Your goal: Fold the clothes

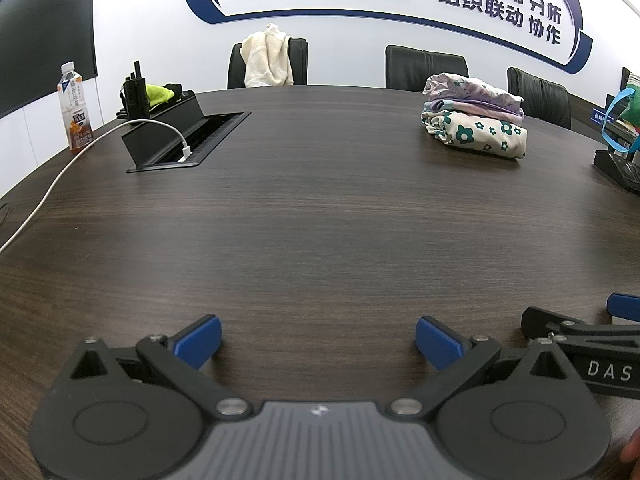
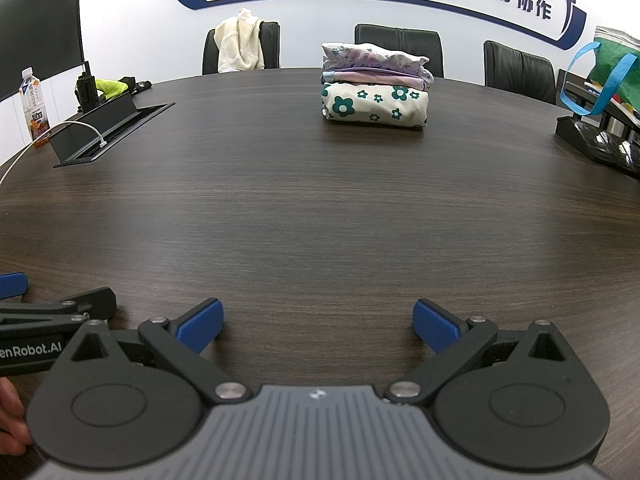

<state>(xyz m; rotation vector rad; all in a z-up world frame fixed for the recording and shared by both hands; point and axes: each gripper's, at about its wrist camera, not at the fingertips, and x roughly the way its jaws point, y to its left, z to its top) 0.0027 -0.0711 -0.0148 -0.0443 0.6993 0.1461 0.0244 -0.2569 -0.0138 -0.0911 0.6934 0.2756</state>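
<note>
A stack of folded clothes (image 1: 474, 122) (image 2: 374, 88) sits on the dark wooden table (image 1: 320, 208) (image 2: 320, 200), far ahead of both grippers; the bottom piece is cream with green flowers, with purple floral pieces on top. My left gripper (image 1: 318, 342) is low over the table's near edge, open, with nothing between its blue pads. My right gripper (image 2: 318, 326) is beside it to the right, also open and empty. Each gripper's side shows at the edge of the other's view. A cream garment (image 1: 267, 56) (image 2: 240, 42) hangs over a far chair.
A raised black cable box (image 1: 168, 136) (image 2: 98, 128) with a white cable stands at the left, and a drink bottle (image 1: 74, 110) (image 2: 35, 108) beyond it. A green bag with blue handles (image 2: 608, 76) and a black tray are at the right. Black chairs line the far side.
</note>
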